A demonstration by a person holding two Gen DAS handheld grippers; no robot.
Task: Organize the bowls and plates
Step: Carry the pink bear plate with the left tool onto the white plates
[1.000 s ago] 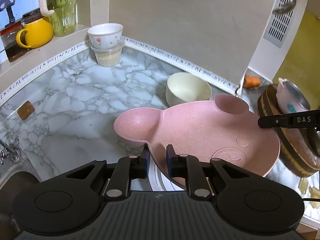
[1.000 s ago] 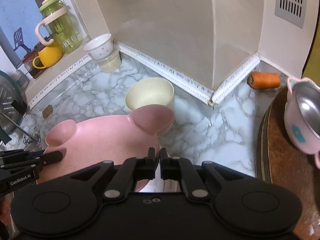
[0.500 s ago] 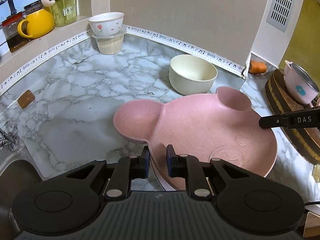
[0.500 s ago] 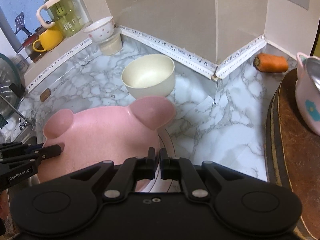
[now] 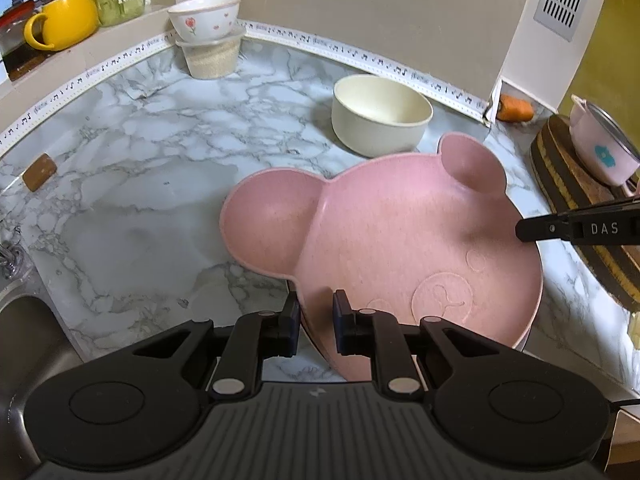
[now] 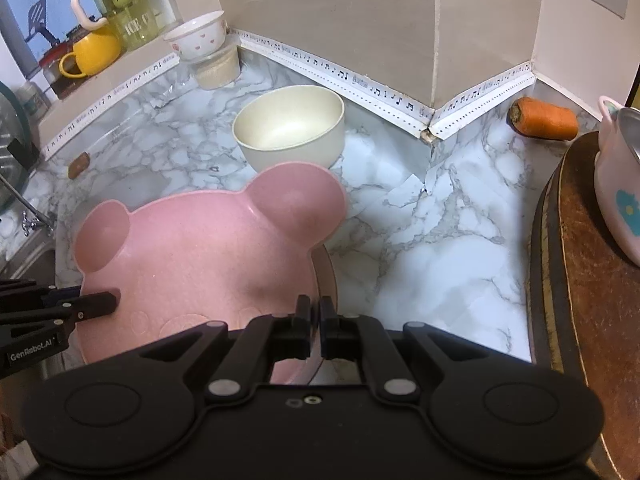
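A pink bear-shaped plate (image 5: 400, 240) (image 6: 192, 256) hangs low over the marble counter (image 5: 140, 208), held between both grippers. My left gripper (image 5: 316, 312) is shut on its near rim below the left ear. My right gripper (image 6: 315, 316) is shut on the opposite rim; its finger (image 5: 560, 228) shows at the plate's right edge in the left wrist view. A thin pale rim (image 6: 329, 268) of another plate peeks out beneath the pink one. A cream bowl (image 5: 380, 116) (image 6: 288, 128) stands on the counter just beyond the plate's ears.
A floral bowl (image 5: 206, 16) sits on a lidded container in the back corner. A carrot (image 6: 544, 117) lies by the wall. A pink pot (image 6: 616, 184) rests on a wooden board (image 6: 580, 280) at the right. The sink (image 5: 20, 340) is at the left, a yellow mug (image 5: 60, 24) on the sill.
Both grippers have sunk toward the counter with the pink plate between them. The cream bowl now stands clear of the plate's ears.
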